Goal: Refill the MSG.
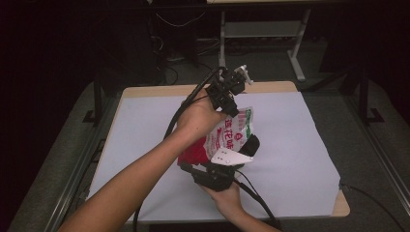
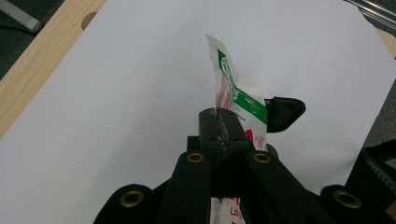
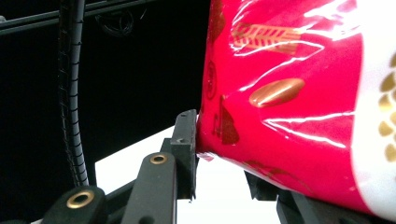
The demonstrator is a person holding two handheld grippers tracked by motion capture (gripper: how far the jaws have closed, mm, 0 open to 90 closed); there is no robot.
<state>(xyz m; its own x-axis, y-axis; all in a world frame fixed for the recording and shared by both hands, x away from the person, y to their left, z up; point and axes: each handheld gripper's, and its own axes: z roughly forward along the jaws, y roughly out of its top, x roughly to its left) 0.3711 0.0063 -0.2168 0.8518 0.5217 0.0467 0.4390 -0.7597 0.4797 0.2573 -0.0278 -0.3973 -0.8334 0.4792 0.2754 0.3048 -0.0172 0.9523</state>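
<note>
A red, white and green snack packet (image 1: pixel 227 137) hangs upright above the white-covered table (image 1: pixel 300 145), held between both grippers. My left gripper (image 1: pixel 233 110) comes down from above and is shut on the packet's thin sealed top edge (image 2: pixel 222 123); the green-and-white corner of the packet (image 2: pixel 233 93) sticks out past its jaws. My right gripper (image 1: pixel 239 150), with a grey plate on top, grips the packet's lower red body from the near side. In the right gripper view the red packet (image 3: pixel 289 93) bulges between the jaws of the right gripper (image 3: pixel 222 149), with one finger (image 3: pixel 186 140) pressed against it.
The white sheet leaves a wooden rim (image 1: pixel 270 87) bare at the far edge of the table. Black cables (image 1: pixel 183 108) trail from both grippers. Beyond the table are a dark floor and the legs of another desk (image 1: pixel 295 58).
</note>
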